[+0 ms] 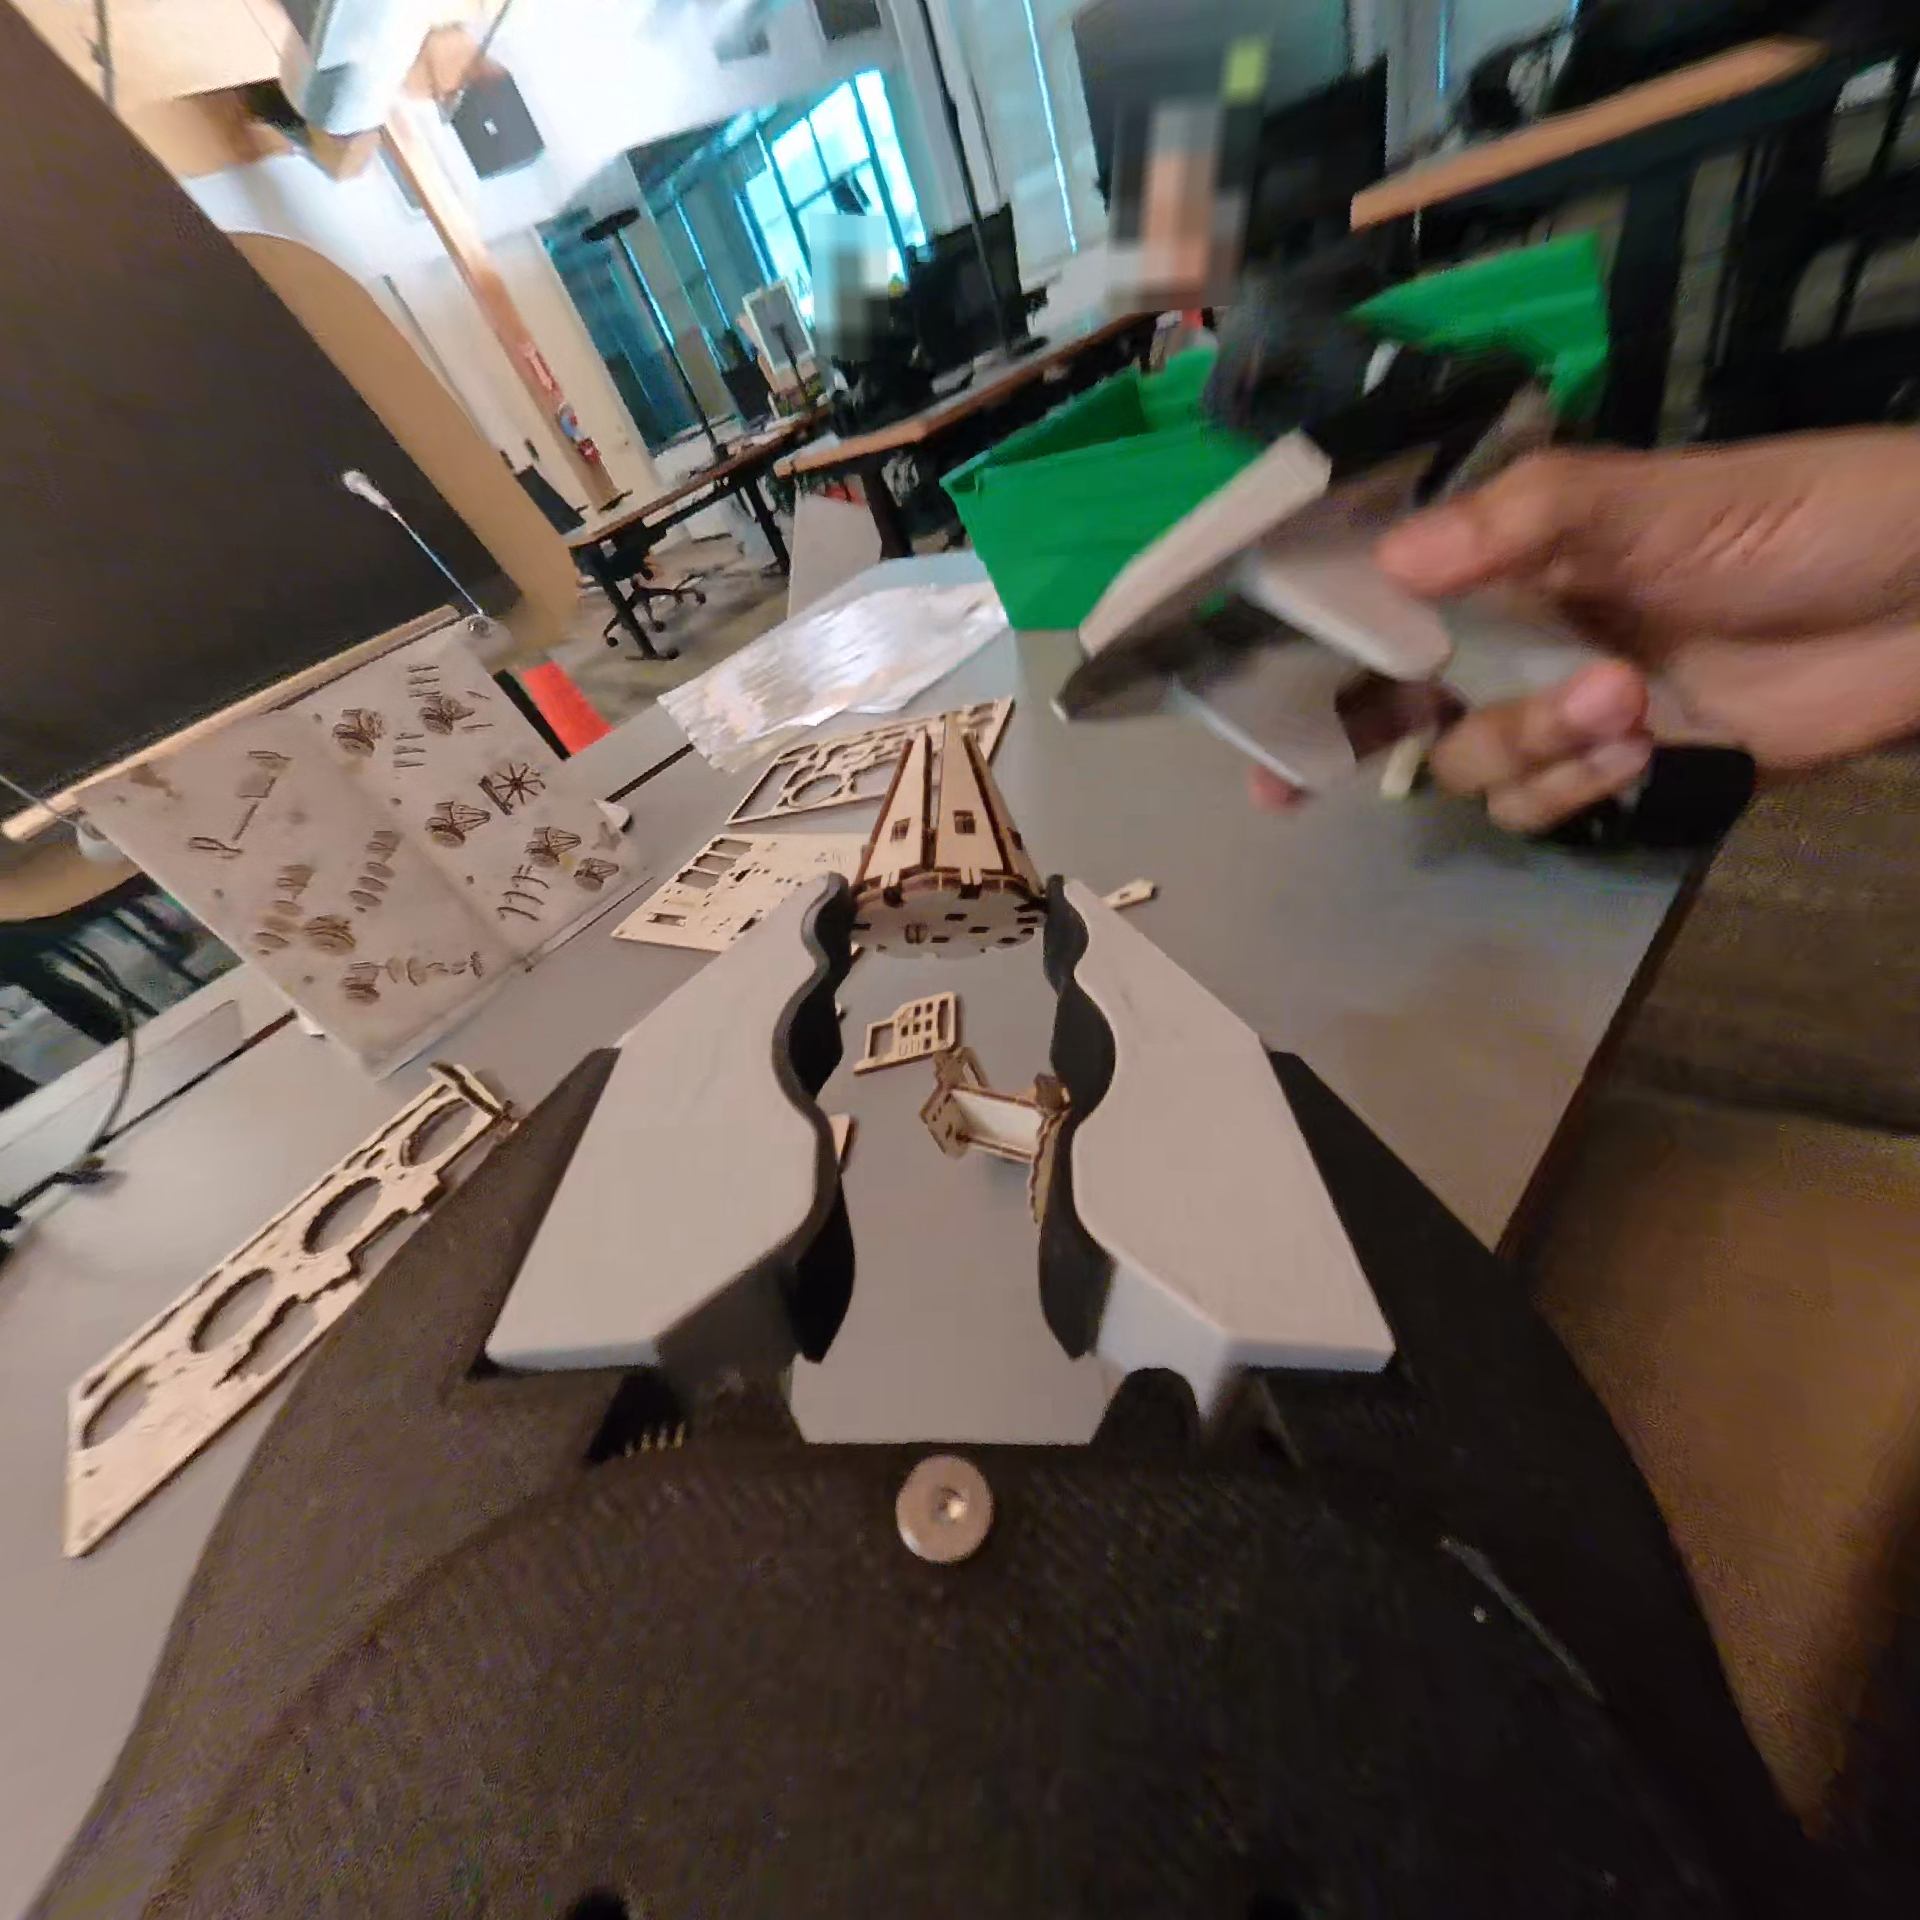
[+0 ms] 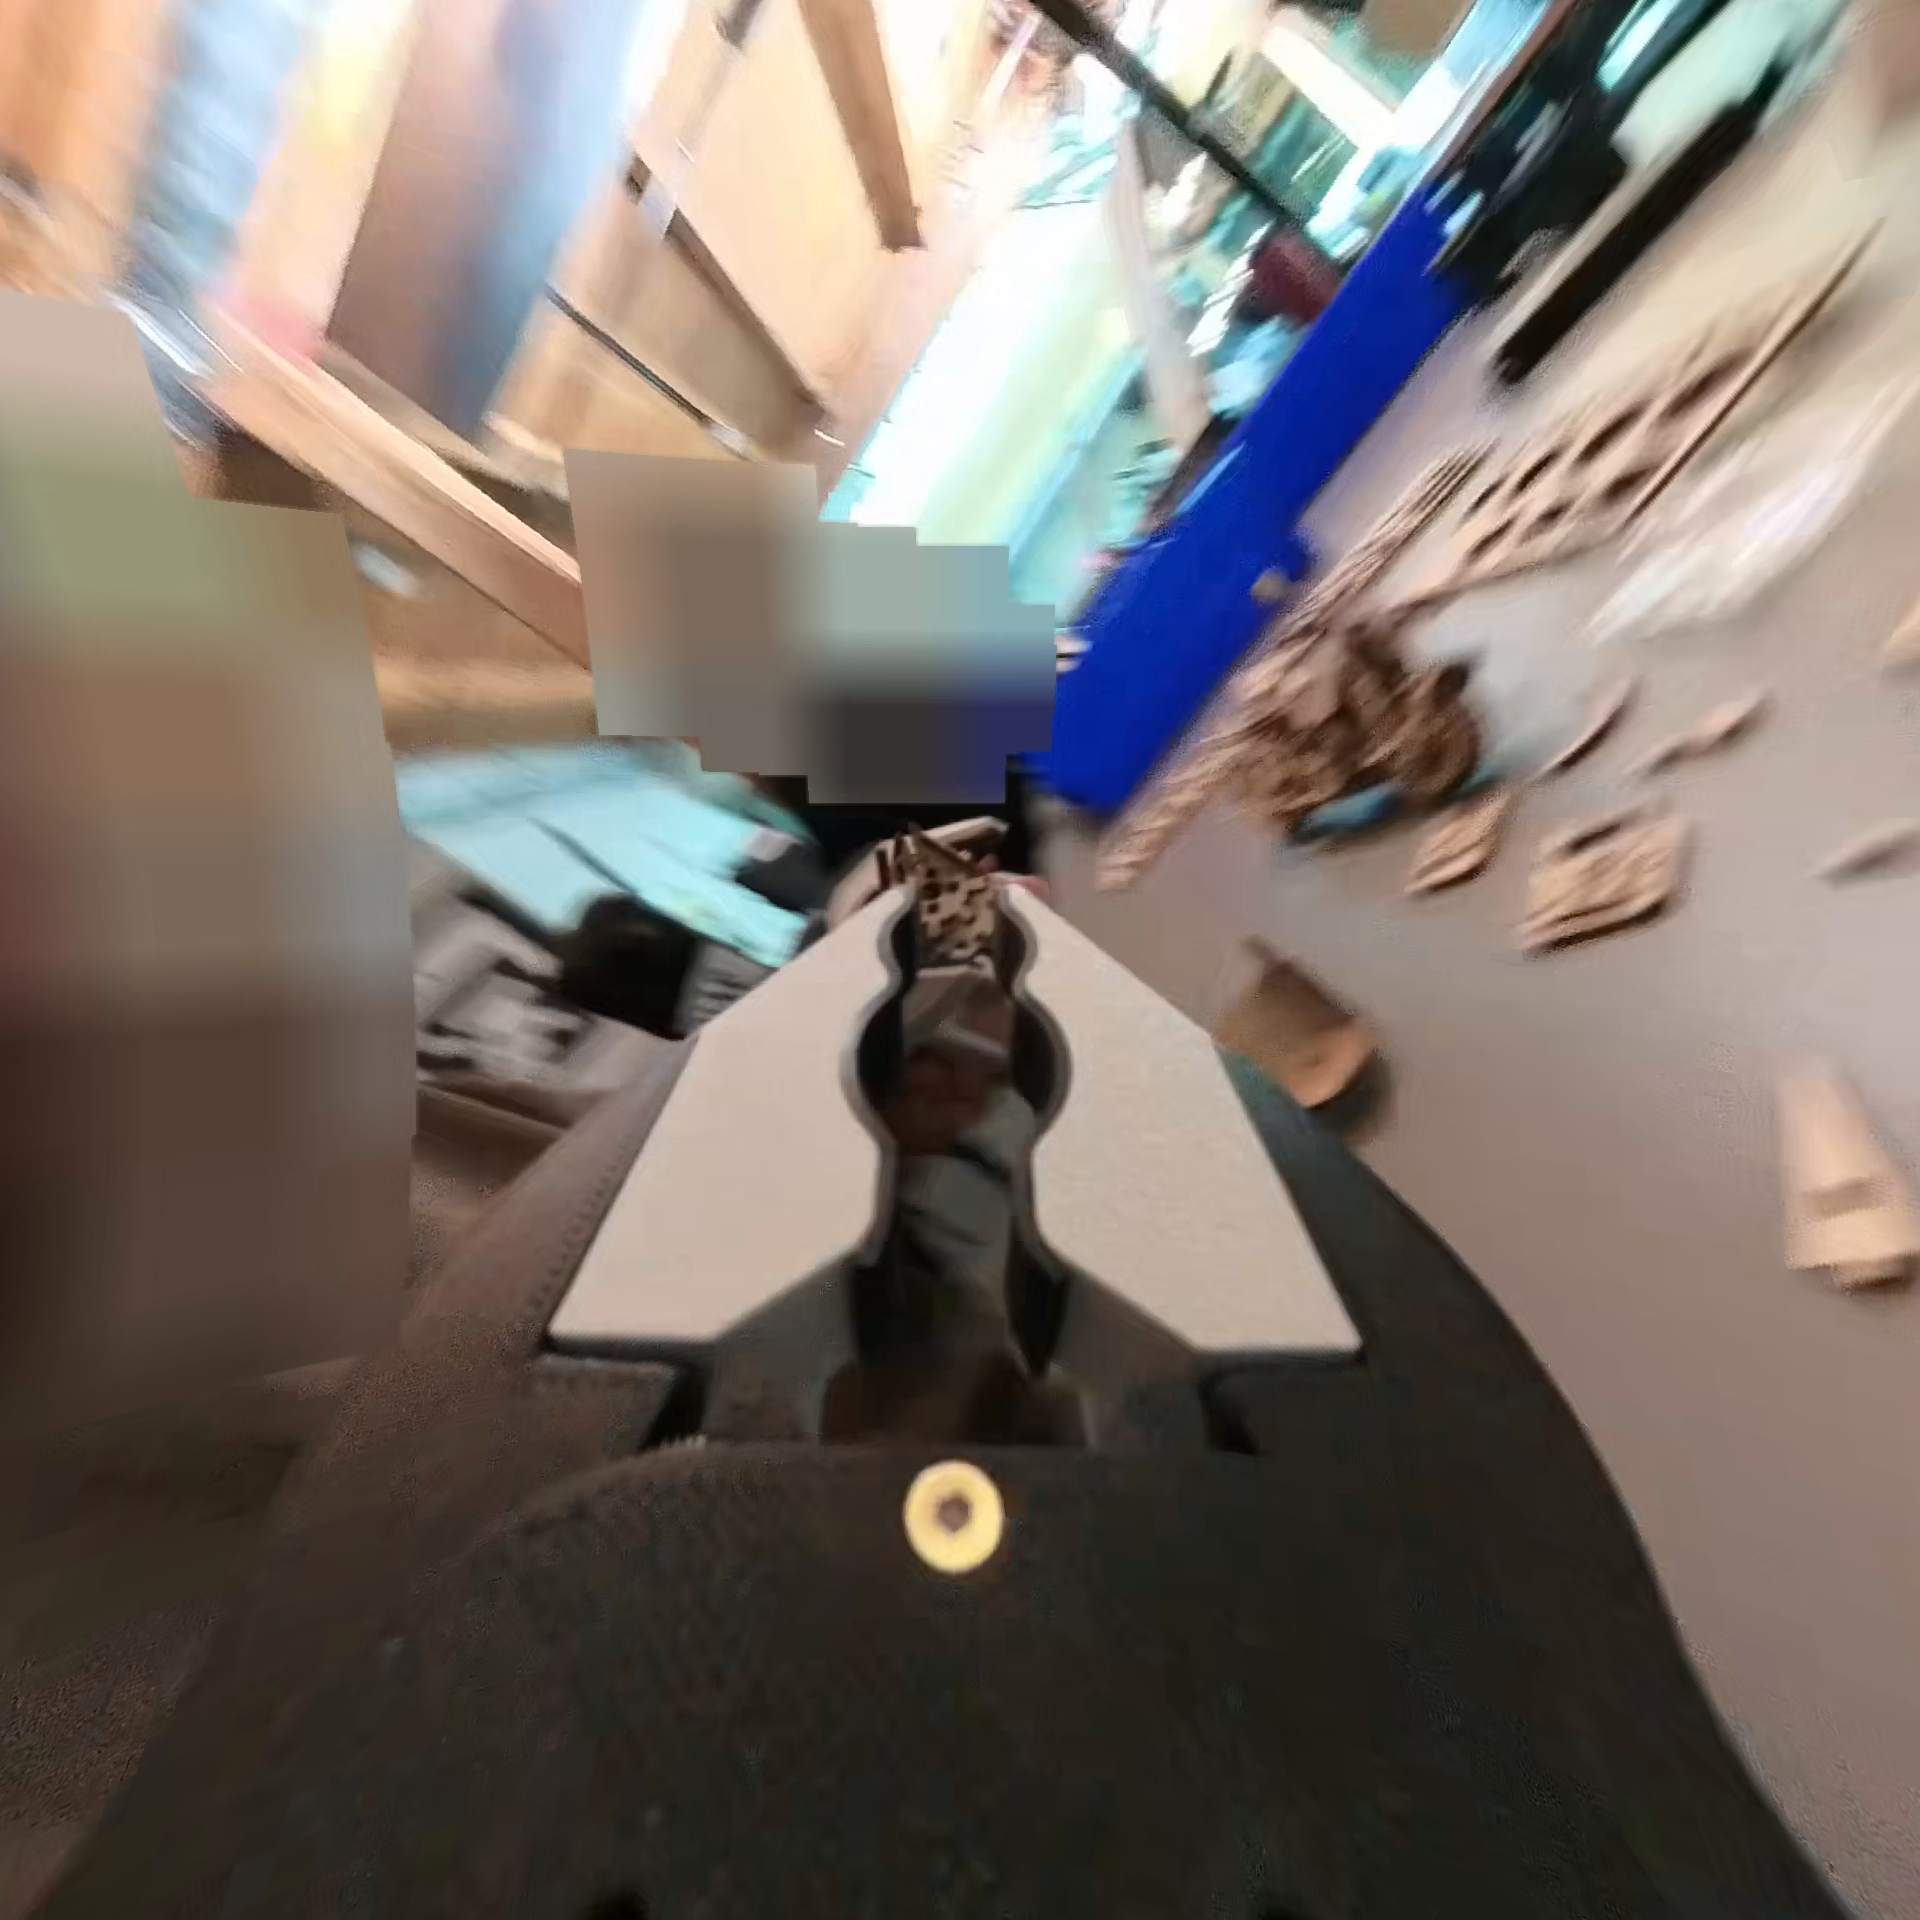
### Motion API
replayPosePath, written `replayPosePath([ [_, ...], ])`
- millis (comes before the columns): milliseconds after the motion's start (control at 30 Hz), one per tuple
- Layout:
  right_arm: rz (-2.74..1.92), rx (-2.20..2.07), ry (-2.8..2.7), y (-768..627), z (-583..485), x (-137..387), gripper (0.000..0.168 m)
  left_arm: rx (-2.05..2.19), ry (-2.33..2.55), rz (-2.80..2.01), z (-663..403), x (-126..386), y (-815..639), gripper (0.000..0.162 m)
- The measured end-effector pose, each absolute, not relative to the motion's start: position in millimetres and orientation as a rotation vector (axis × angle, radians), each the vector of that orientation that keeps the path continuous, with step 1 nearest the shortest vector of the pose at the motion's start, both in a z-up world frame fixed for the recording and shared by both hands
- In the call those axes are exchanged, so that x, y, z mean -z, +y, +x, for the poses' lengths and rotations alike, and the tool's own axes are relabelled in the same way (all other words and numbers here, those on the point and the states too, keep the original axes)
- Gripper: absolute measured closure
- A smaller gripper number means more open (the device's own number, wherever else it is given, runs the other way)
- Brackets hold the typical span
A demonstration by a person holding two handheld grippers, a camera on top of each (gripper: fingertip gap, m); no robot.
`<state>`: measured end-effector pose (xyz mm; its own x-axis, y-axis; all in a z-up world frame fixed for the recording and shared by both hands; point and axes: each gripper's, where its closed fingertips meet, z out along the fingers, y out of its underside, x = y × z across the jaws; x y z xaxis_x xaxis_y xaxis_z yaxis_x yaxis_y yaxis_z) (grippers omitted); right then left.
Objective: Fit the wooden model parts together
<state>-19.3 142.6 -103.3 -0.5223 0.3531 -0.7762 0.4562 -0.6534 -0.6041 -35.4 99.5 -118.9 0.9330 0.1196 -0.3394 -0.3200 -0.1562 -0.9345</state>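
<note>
My left gripper (image 1: 945, 909) has its fingertips against both sides of the round base of a tapered wooden tower (image 1: 940, 821), which points away from me above the grey table (image 1: 1299, 935). A small window piece (image 1: 909, 1029) and a small assembled wooden part (image 1: 997, 1122) lie on the table below the fingers. My right gripper (image 2: 951, 920) is shut on a small perforated wooden piece (image 2: 951, 914); this view is badly blurred. The right gripper also shows in the left wrist view (image 1: 1081, 675), blurred, held in a hand (image 1: 1683, 623) above the table at the right.
Punched-out wooden sheets lie at the left (image 1: 260, 1299) and beyond the tower (image 1: 707, 894). An instruction sheet (image 1: 343, 831) leans at the left. A foil bag (image 1: 831, 655) and a green bin (image 1: 1091, 499) stand farther back. Loose wooden parts (image 2: 1351, 717) are scattered on the table.
</note>
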Motion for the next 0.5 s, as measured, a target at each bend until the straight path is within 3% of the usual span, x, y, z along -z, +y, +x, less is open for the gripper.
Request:
replayPosePath([
  [100, 1.671, 2.419, 2.042, 145.3, -18.6, 96.3, 0.117, -0.475, 0.224, -1.706, -33.9, 125.7, 106.2, 0.127],
  [200, 1.739, 2.517, 2.472, 137.5, -14.5, 90.0, 0.109, -0.549, 0.281, -1.699, -37.4, 127.0, 111.9, 0.127],
  [267, 1.781, 2.693, 2.49, 135.4, -11.9, 87.9, 0.107, -0.583, 0.281, -1.697, -46.4, 126.8, 114.9, 0.127],
  [433, 1.704, 2.506, 2.593, 121.1, -19.4, 102.0, 0.097, -0.629, 0.282, -1.725, -68.3, 132.2, 115.3, 0.126],
  [500, 1.664, 2.563, 2.47, 118.1, -17.8, 98.6, 0.1, -0.649, 0.342, -1.73, -66.9, 137.0, 112.9, 0.126],
])
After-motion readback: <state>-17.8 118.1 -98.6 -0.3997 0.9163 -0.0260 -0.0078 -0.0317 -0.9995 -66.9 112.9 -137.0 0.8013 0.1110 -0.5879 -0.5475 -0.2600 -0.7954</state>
